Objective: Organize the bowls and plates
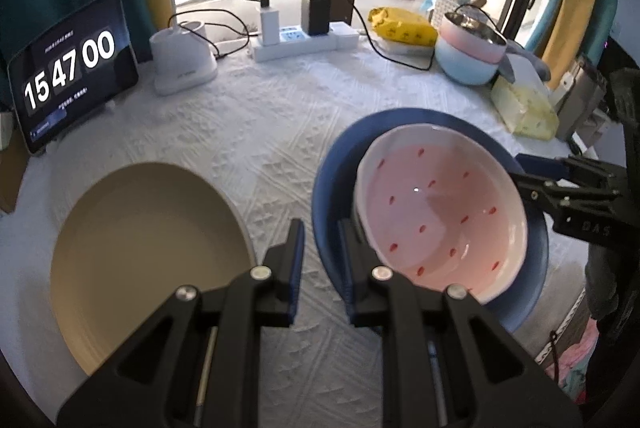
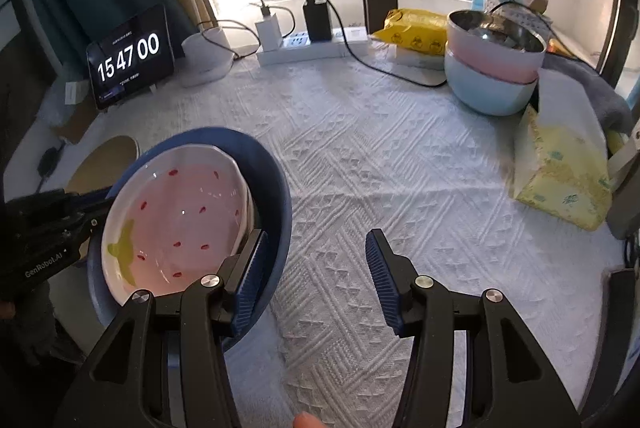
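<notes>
While the left gripper (image 1: 322, 260) is clamped on the near-left rim of the blue plate (image 1: 334, 171), a pink strawberry-print bowl (image 1: 432, 203) sits in that plate, right of the beige plate (image 1: 152, 248) on the white tablecloth (image 1: 260, 131). The right gripper (image 2: 316, 268) has its fingers apart, straddling the plate's right rim, gripping nothing.

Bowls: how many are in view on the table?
3: the strawberry-pattern bowl in the blue plate, and a pink bowl stacked in a light blue bowl at the far right. More may be hidden.
</notes>
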A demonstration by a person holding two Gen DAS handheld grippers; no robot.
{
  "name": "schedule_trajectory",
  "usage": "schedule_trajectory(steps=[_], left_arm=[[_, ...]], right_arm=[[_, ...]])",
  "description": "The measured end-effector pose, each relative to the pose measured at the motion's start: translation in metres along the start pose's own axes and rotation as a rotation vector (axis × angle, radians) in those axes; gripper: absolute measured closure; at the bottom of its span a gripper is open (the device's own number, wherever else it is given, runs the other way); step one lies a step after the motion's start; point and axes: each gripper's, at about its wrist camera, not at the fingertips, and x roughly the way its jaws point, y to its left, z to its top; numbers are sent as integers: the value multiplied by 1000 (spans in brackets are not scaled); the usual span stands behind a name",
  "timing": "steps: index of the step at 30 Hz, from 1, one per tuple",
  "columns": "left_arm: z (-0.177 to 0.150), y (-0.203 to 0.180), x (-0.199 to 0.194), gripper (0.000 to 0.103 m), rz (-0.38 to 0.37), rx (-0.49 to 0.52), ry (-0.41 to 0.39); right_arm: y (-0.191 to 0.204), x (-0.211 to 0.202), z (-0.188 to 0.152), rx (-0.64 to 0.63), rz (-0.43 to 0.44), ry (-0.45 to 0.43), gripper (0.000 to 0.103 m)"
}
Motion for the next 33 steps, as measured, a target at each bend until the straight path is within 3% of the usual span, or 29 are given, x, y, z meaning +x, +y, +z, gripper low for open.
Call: schedule_trajectory(steps=[7, 9, 11, 17, 23, 28, 33], left_arm=[[-1, 0, 0, 85, -17, 45, -13], [-1, 4, 0, 85, -46, 33, -10], [-1, 10, 1, 85, -82, 1, -1], [-3, 16, 3, 85, -128, -67, -18], [-8, 14, 1, 85, -96, -93, -63], [-10, 7, -1, 86, -30, -71, -102], [-9, 6, 0, 90, -33, -54, -108]], right_arm=[[-8, 1, -7, 59, 34, -37, 48], [-11, 2, -11, 108, 3, -57, 37], [-14, 4, -14, 160, 2, -59, 34], [-26, 11, -15, 224, 89, -50, 34], [-25, 9, -21, 251, 101, -95, 35], [-19, 5, -22, 239, 117, -115, 51], [-7, 2, -20, 201, 134, -130, 82]])
